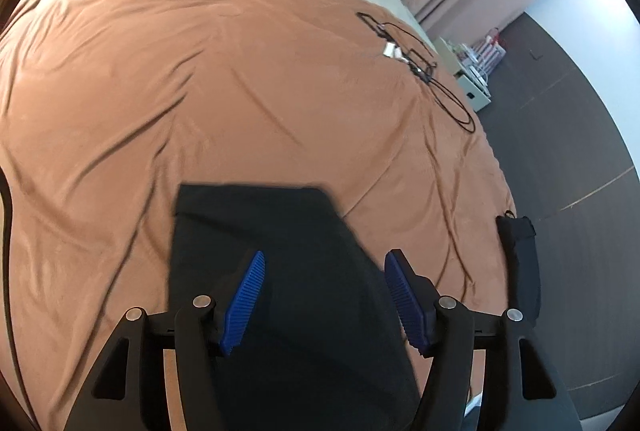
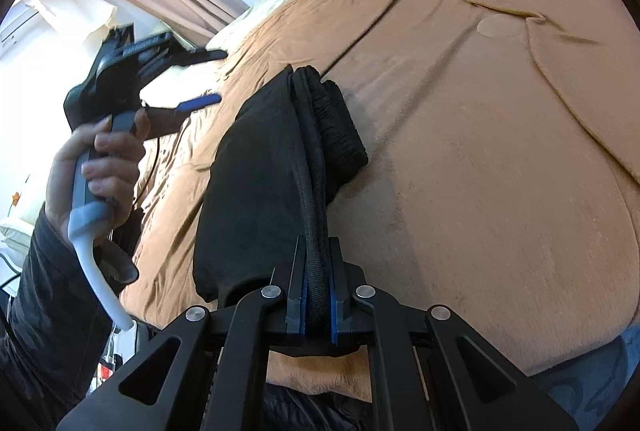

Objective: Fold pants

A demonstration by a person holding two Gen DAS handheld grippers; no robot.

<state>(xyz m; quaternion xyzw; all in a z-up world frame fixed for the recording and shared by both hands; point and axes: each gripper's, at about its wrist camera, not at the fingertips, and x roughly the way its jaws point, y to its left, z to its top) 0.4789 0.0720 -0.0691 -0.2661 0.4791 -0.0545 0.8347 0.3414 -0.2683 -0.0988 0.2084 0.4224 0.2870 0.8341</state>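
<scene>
Pinching folded pants (image 2: 260,167), right gripper (image 2: 318,295); left gripper (image 1: 324,295) spread.

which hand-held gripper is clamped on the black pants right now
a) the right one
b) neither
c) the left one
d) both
a: the right hand-held gripper has its blue pads pressed together on a folded edge of the black pants, while the left hand-held gripper is open above the fabric with nothing between its fingers.
</scene>
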